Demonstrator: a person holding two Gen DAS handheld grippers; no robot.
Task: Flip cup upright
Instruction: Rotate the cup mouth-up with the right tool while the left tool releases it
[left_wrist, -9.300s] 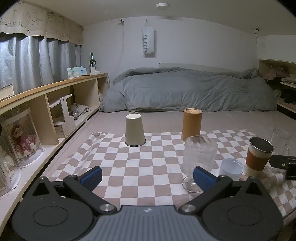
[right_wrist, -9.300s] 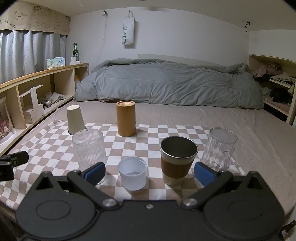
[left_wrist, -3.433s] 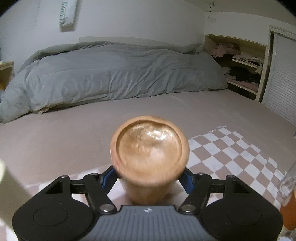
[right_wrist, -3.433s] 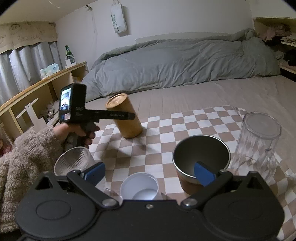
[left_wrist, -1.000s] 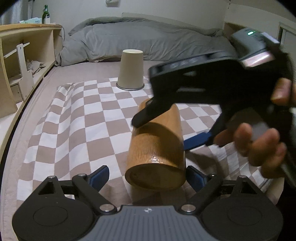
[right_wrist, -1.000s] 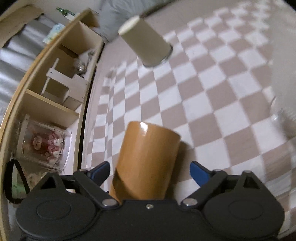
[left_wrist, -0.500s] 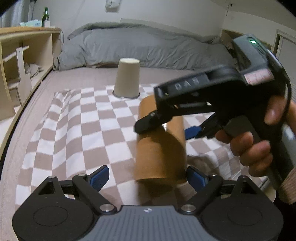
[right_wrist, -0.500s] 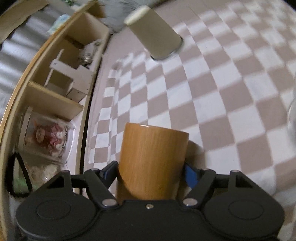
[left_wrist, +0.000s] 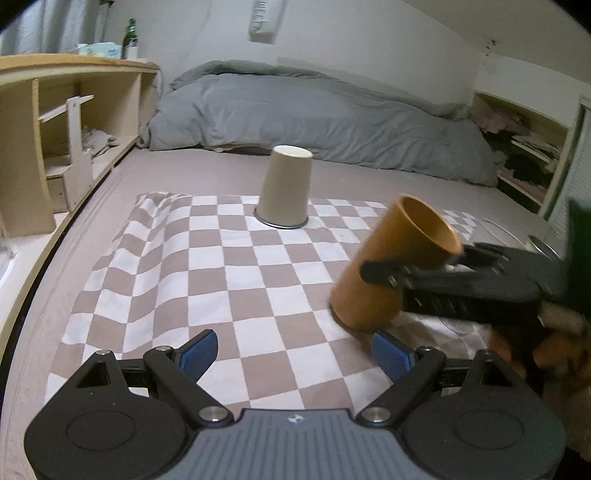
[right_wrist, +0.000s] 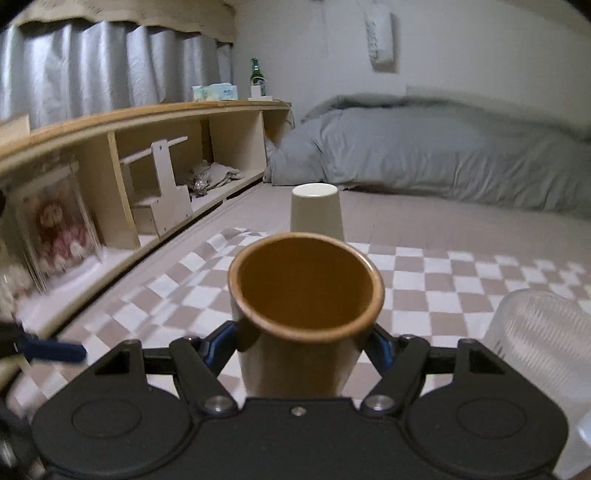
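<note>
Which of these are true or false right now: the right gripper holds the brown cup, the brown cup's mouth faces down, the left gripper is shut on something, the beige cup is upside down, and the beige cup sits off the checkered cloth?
1. The right gripper holds the brown cup. True.
2. The brown cup's mouth faces down. False: its open mouth faces up, tilted in the left wrist view.
3. The left gripper is shut on something. False: its jaws stand open with nothing between them.
4. The beige cup is upside down. True.
5. The beige cup sits off the checkered cloth. False: it stands on the cloth's far edge.
</note>
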